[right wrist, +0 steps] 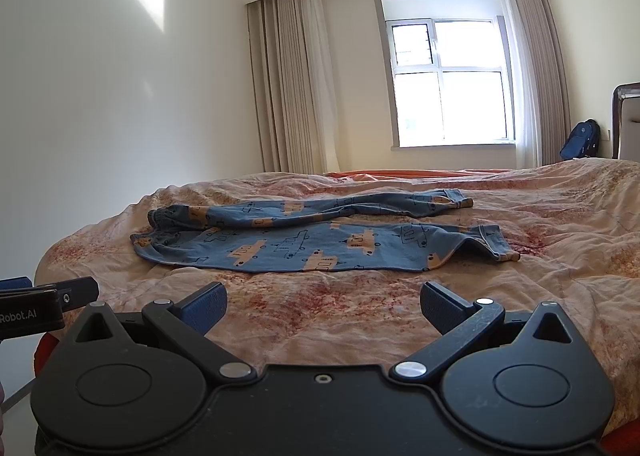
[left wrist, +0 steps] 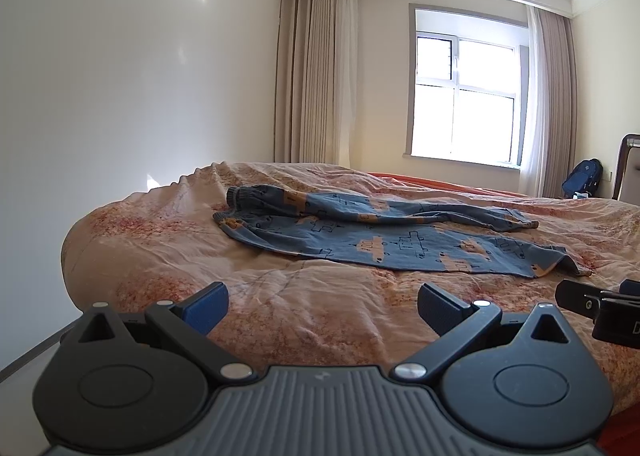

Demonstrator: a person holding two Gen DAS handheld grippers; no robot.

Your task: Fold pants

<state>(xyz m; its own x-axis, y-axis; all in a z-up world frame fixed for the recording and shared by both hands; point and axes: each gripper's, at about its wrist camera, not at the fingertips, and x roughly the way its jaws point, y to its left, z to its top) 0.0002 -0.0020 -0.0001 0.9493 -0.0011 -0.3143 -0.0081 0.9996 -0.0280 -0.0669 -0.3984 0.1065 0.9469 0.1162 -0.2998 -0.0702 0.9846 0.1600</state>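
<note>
Blue pants (left wrist: 380, 240) (right wrist: 320, 240) with an orange vehicle print lie spread across the bed, waistband to the left, both legs running right, the far leg rumpled. My left gripper (left wrist: 322, 306) hovers open over the quilt, short of the pants, nothing between its blue pads. My right gripper (right wrist: 322, 306) is likewise open and short of the near leg. The right gripper's side (left wrist: 600, 304) shows at the left wrist view's right edge; the left gripper's side (right wrist: 48, 300) shows at the right wrist view's left edge.
The bed carries a wrinkled peach quilt (left wrist: 280, 296) (right wrist: 520, 296) with an orange sheet (right wrist: 400, 174) behind. A white wall stands left, a curtained window (left wrist: 468, 96) behind. A blue backpack (right wrist: 582, 140) and a headboard (right wrist: 628, 120) are at the far right.
</note>
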